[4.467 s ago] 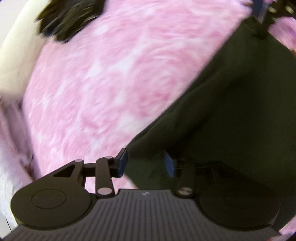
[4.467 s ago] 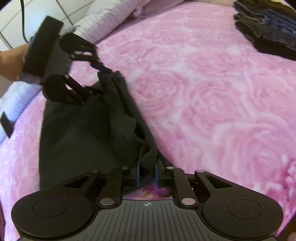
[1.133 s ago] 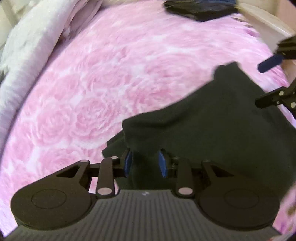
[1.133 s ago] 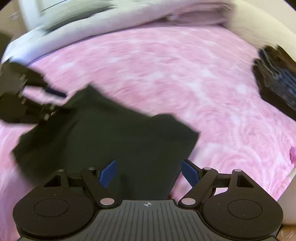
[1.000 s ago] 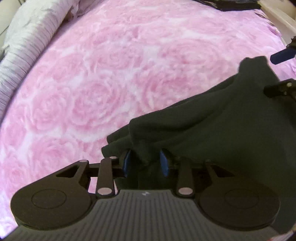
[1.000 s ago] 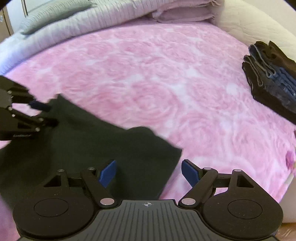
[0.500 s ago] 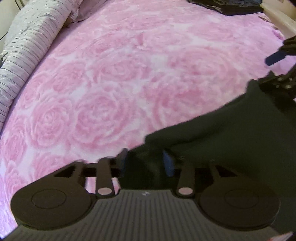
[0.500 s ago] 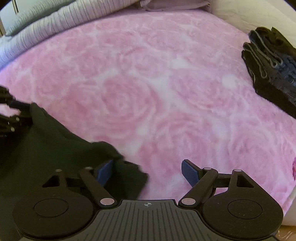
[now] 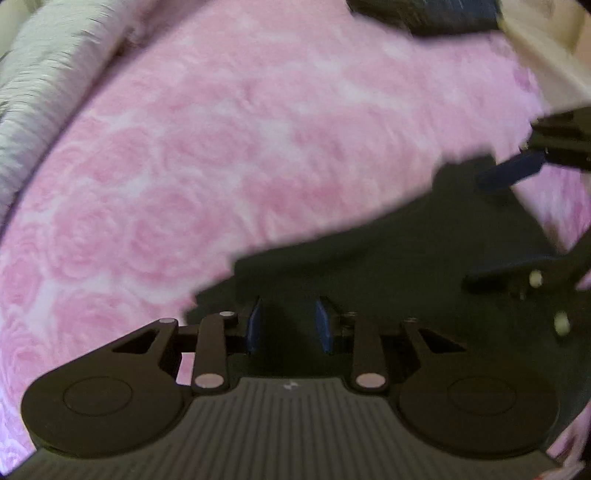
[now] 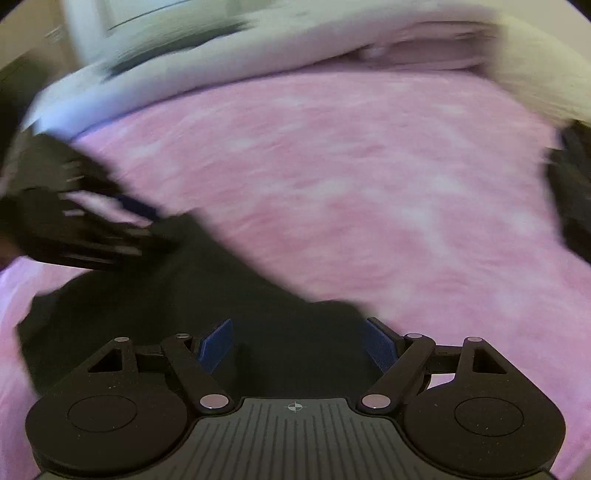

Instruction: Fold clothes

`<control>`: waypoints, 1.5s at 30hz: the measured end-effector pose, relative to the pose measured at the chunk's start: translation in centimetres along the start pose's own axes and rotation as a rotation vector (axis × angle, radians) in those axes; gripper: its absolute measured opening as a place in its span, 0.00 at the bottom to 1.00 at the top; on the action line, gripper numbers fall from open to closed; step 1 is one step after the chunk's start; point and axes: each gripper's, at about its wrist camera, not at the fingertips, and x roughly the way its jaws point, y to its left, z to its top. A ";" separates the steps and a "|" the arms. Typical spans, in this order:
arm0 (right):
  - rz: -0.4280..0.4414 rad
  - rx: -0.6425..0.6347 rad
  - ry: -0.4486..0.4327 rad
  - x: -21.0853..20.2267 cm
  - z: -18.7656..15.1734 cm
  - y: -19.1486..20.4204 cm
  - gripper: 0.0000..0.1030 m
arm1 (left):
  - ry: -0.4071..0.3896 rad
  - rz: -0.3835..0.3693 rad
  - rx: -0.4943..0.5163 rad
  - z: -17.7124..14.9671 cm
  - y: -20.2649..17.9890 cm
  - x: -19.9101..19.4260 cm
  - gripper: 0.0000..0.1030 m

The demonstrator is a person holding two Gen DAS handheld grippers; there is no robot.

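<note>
A black garment lies on the pink rose-patterned bedspread. My left gripper has its blue pads close together with black cloth between them at the garment's near corner. My right gripper is open wide just above the garment, its pads apart and holding nothing. The right gripper also shows at the right edge of the left wrist view, open. The left gripper shows blurred at the left of the right wrist view. Both views are motion-blurred.
A stack of dark folded clothes sits at the far side of the bed, also at the right edge of the right wrist view. A striped grey duvet lies along the bed's left side.
The right gripper let go of the garment and stays open above it. The left gripper keeps its corner and has shifted; the garment now lies flatter across the bed.
</note>
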 end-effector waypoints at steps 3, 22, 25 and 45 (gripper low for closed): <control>0.033 -0.034 0.052 1.6 -1.3 0.8 0.78 | -0.033 0.032 0.089 -1.2 -0.5 0.9 0.28; 0.079 0.044 0.047 -3.6 -9.3 7.1 0.78 | -0.037 0.085 0.161 -13.0 -5.2 -6.3 0.26; 0.013 0.054 0.072 -4.3 -11.9 6.6 0.78 | -0.082 0.084 0.151 -13.8 -4.9 -6.6 0.26; -0.038 0.084 -0.029 -5.3 -11.5 12.2 0.78 | -0.110 0.094 0.066 -18.0 -4.9 -10.3 0.22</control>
